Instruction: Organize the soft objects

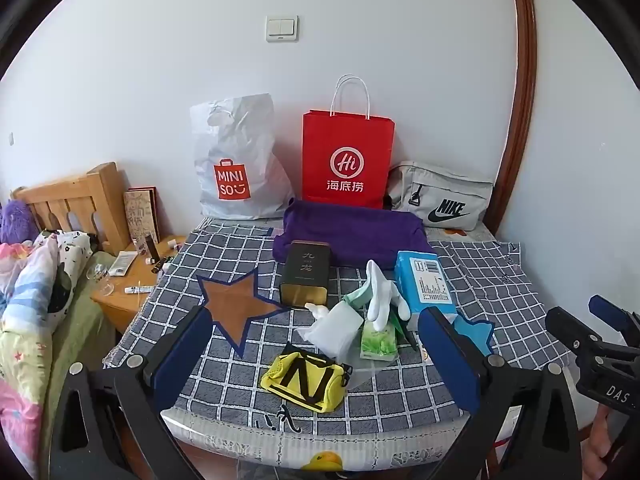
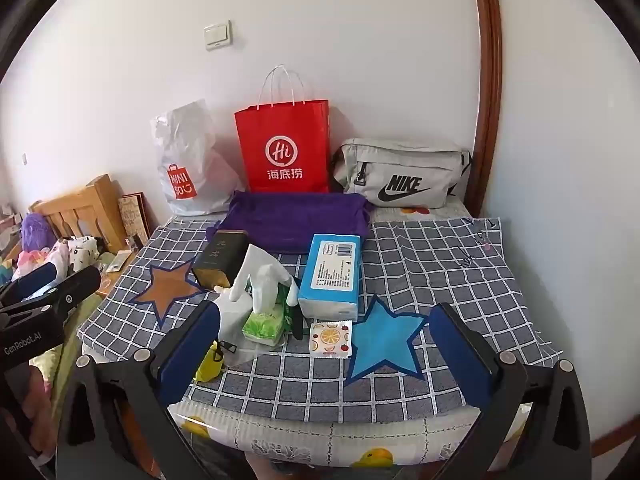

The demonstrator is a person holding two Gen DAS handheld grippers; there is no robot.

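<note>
Overhead, the left gripper (image 1: 316,344) and right gripper (image 2: 324,350) hang spread wide, empty. Below: yellow pouch (image 1: 306,376), white glove (image 2: 262,280), tissue pack (image 2: 332,274).

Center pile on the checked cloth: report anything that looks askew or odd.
The dark tin lies tipped on its side. A white glove sprawls fingers-up over the green tissue pack, beside crumpled clear plastic. Nothing looks spilled or damaged.

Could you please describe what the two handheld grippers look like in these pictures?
Both the left gripper and the right gripper have black plastic frames with silver screws and flat dark-blue pads on their jaws. White lettering marks the black bodies, reading "GenRobot.AI" on the left one.
</note>
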